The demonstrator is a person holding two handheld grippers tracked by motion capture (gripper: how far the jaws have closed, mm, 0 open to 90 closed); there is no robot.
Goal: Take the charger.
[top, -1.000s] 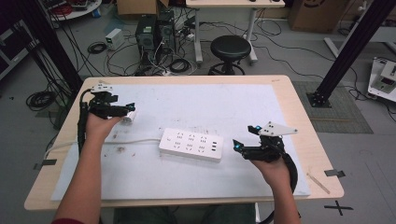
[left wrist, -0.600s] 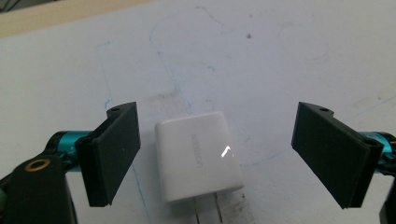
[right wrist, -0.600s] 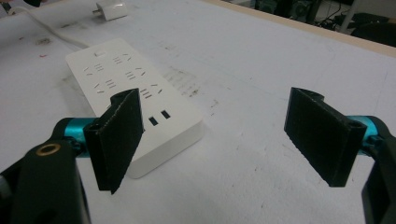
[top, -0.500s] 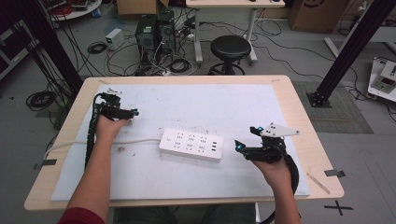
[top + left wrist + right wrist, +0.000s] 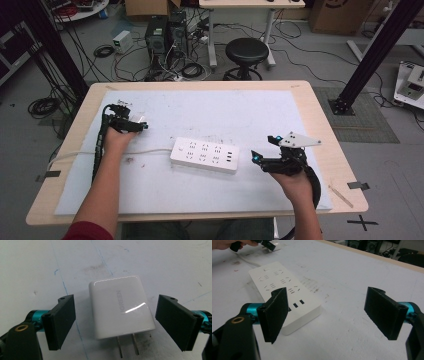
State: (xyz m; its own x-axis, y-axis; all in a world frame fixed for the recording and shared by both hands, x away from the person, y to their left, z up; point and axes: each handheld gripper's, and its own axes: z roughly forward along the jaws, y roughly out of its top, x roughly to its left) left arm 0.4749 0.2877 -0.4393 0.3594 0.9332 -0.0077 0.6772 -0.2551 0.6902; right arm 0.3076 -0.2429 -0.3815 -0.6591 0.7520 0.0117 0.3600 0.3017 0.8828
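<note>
A white plug-in charger (image 5: pixel 121 306) lies flat on the white mat, its two metal prongs pointing toward the camera in the left gripper view. My left gripper (image 5: pixel 118 320) straddles it, one black pad on each side with a gap to the charger's sides; the jaws have just been closing a little and stand open. From above, the left gripper (image 5: pixel 136 125) sits low at the mat's left, over the charger (image 5: pixel 142 120). A white power strip (image 5: pixel 204 155) lies mid-table. My right gripper (image 5: pixel 264 149) rests open to its right, with nothing between its pads (image 5: pixel 275 312).
The strip's white cable (image 5: pixel 145 151) runs left across the mat toward the table edge. The white mat (image 5: pixel 225 110) covers most of the wooden table (image 5: pixel 320 125). A black stool (image 5: pixel 246 51) and tangled floor cables lie beyond the far edge.
My left hand has come down and slightly rightward, bringing its gripper onto the mat around the charger. The right hand and the power strip have stayed put.
</note>
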